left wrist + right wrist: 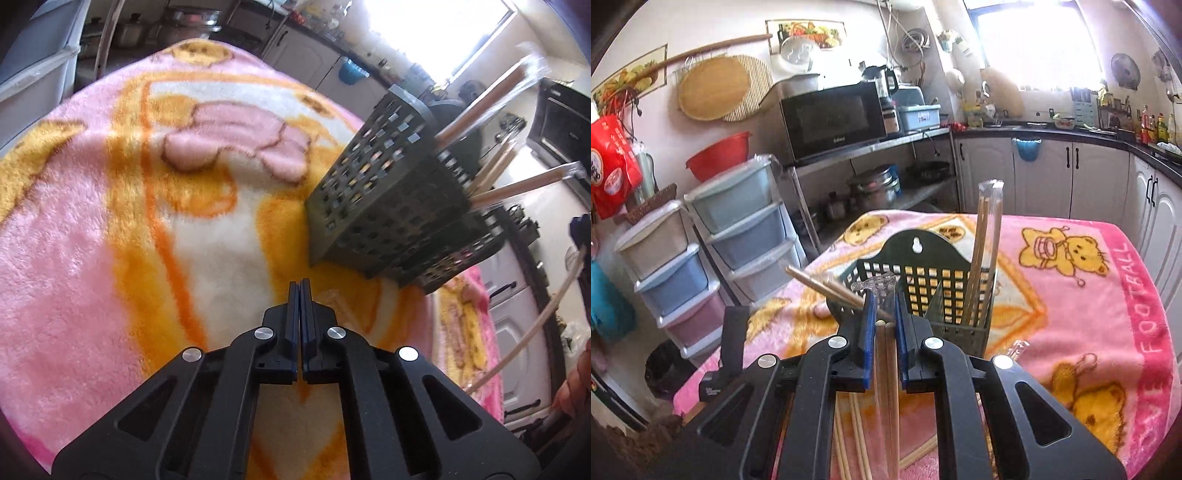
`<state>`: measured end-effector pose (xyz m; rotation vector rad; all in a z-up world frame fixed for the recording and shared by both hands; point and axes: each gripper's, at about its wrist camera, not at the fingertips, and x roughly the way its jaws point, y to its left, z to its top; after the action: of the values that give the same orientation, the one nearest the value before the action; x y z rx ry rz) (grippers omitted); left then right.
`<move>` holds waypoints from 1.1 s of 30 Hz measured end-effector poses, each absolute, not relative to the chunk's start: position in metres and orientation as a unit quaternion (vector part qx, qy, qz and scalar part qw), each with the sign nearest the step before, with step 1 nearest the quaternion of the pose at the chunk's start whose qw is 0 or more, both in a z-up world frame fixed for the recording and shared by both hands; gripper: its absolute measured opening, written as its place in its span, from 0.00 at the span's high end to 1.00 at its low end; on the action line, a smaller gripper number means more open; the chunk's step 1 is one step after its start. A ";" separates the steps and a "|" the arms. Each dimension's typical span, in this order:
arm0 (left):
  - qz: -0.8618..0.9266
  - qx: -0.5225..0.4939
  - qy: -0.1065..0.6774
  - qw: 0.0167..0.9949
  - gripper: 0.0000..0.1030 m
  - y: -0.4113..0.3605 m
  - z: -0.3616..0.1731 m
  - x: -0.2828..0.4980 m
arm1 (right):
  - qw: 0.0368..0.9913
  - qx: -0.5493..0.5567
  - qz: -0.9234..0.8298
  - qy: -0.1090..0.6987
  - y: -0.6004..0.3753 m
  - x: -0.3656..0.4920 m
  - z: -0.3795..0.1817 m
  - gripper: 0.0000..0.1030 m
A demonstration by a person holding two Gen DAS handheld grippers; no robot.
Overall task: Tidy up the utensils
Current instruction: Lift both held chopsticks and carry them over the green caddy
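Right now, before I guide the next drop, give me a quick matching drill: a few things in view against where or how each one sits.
Things:
1. left hand-held gripper
2. right hand-held gripper
3. dark green basket
4. pink blanket

States:
A. spread over the table
B. fingers shut, nothing between them
C. stands on the blanket with wrapped chopsticks in it
D. clamped on a wrapped chopstick pair

Pairs: 1-B, 2-D, 3-C, 4-A
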<state>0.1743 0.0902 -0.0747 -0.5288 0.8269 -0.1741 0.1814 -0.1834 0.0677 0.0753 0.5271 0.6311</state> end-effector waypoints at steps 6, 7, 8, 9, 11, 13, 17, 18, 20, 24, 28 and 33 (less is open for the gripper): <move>-0.120 -0.265 0.335 0.896 1.00 0.086 -0.026 0.153 | 0.923 0.058 0.300 0.234 -0.198 0.175 0.080 0.90; -0.126 -0.264 0.326 0.899 1.00 0.085 -0.017 0.151 | 0.924 0.061 0.299 0.231 -0.200 0.174 0.082 0.90; -0.135 -0.263 0.314 0.902 1.00 0.082 -0.007 0.148 | 0.925 0.064 0.298 0.227 -0.203 0.173 0.084 0.90; -0.145 -0.263 0.304 0.904 1.00 0.080 0.003 0.145 | 0.926 0.066 0.297 0.224 -0.204 0.172 0.086 0.90; -0.164 -0.260 0.288 0.907 1.00 0.072 0.019 0.143 | 0.929 0.070 0.293 0.216 -0.209 0.170 0.090 0.90; -0.180 -0.255 0.275 0.909 1.00 0.065 0.032 0.141 | 0.931 0.076 0.290 0.207 -0.214 0.167 0.095 0.90; -0.221 -0.238 0.250 0.912 1.00 0.046 0.062 0.139 | 0.937 0.086 0.280 0.191 -0.225 0.163 0.101 0.91; -0.229 -0.232 0.245 0.913 1.00 0.040 0.069 0.138 | 0.938 0.089 0.277 0.187 -0.228 0.162 0.103 0.91; -0.243 -0.222 0.235 0.915 1.00 0.031 0.081 0.136 | 0.940 0.094 0.272 0.181 -0.234 0.160 0.105 0.91; -0.269 -0.205 0.216 0.916 1.00 0.015 0.101 0.135 | 0.944 0.101 0.263 0.172 -0.245 0.157 0.109 0.91; -0.282 -0.190 0.199 0.919 1.00 0.005 0.118 0.137 | 0.946 0.105 0.256 0.168 -0.253 0.155 0.110 0.91; -0.294 -0.177 0.174 0.923 1.00 -0.004 0.140 0.142 | 0.949 0.110 0.249 0.162 -0.260 0.153 0.112 0.91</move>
<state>0.1416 -0.0042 0.1403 -0.3638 0.3577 -0.6046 0.1530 -0.2596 0.1120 0.2233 0.3289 0.5066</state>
